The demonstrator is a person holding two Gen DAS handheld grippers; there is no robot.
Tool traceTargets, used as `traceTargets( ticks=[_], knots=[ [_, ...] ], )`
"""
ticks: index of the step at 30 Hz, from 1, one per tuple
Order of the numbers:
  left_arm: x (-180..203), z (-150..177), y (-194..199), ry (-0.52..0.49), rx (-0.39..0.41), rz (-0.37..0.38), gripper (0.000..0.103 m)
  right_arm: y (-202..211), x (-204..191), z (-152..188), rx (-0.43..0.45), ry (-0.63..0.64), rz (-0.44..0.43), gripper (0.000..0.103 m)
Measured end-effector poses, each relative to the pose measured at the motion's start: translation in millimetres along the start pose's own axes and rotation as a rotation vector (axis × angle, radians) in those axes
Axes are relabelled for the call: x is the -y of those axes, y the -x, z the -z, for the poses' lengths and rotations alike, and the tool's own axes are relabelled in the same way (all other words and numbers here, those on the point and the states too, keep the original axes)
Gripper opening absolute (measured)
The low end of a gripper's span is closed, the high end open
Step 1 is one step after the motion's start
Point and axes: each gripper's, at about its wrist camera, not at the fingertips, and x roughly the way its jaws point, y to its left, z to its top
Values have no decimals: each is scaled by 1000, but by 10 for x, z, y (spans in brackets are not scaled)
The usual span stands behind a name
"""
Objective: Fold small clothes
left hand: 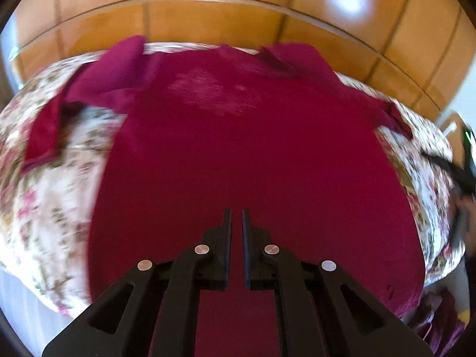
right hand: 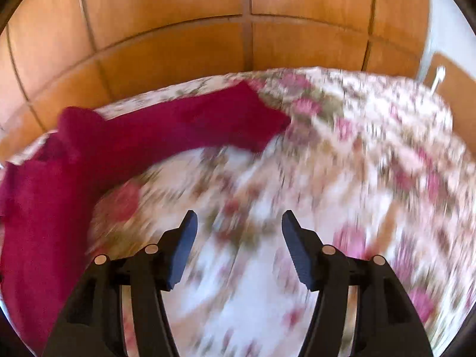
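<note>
In the left wrist view, the left gripper [left hand: 236,212] filled the bottom of the frame, and its two pads stood almost together with only a thin slit between them and no cloth in it. Just beyond the tips lay the shirt [left hand: 238,136], dark red, spread flat over the centre of the picture. A faded pale print showed on its chest, above the middle. One sleeve reached toward the upper left and bent down along the left side; the other went to the upper right. Under the shirt was the bedcover [left hand: 50,184], white with pink flowers, visible at both sides. At the right edge a dark shape, blurred, was probably the other tool, but I could not tell more. Behind everything stood the wardrobe [left hand: 214,20], brown wooden panels with two bright reflections of light.

The right wrist view showed another part. The right gripper [right hand: 239,218] was at the bottom centre with its blue pads well apart, and nothing was between them; below them was only bedcover [right hand: 342,163], much blurred. Here the shirt [right hand: 38,214] lay at the left edge, and one sleeve ran from there toward the upper centre. The chest print was not visible in this view. The wardrobe [right hand: 178,44] closed the top, and a door handle [right hand: 438,76] was at the upper right.
</note>
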Motion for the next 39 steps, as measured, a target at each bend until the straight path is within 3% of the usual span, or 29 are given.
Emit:
traceTargets(
  ticks=[3, 5, 6, 7, 8, 15, 19, 24, 27, 30, 33, 39],
  knots=[
    [209, -27, -147, -47, -18, 15, 51, -249, 86, -227, 2, 24, 15, 61],
    [316, -35, -204, -64, -19, 30, 52, -484, 44, -375, -18, 60, 61, 61],
    [364, -34, -235, -72, -29, 37, 52, -624, 40, -419, -49, 69, 56, 53],
    [398, -46, -267, -77, -34, 40, 52, -759, 53, -472, -104, 89, 61, 38],
    [433, -65, -302, -84, -36, 44, 52, -786, 86, -495, -115, 95, 70, 6],
    [591, -130, -451, -151, -30, 33, 52, -449, 740, -948, 26, -103, 53, 7],
    [619, -193, -531, -153, -31, 25, 52, -381, 1163, -1182, 71, -196, 143, 6],
    [665, -227, -591, -161, -35, 18, 52, -529, 1555, -1252, 50, -251, 300, 1],
    [662, -224, -656, -154, -43, 19, 55, -711, 1743, -1141, -15, -290, 310, 1],
    [674, -216, -687, -151, -38, 10, 57, -889, 1744, -931, -82, -251, 358, 1],
    [667, -224, -663, -138, -37, 10, 57, -982, 1899, -609, -149, -328, 373, 1],
    [589, -197, -608, -104, -28, 33, 57, -711, 1930, -234, -146, -364, 387, 1]
  ],
)
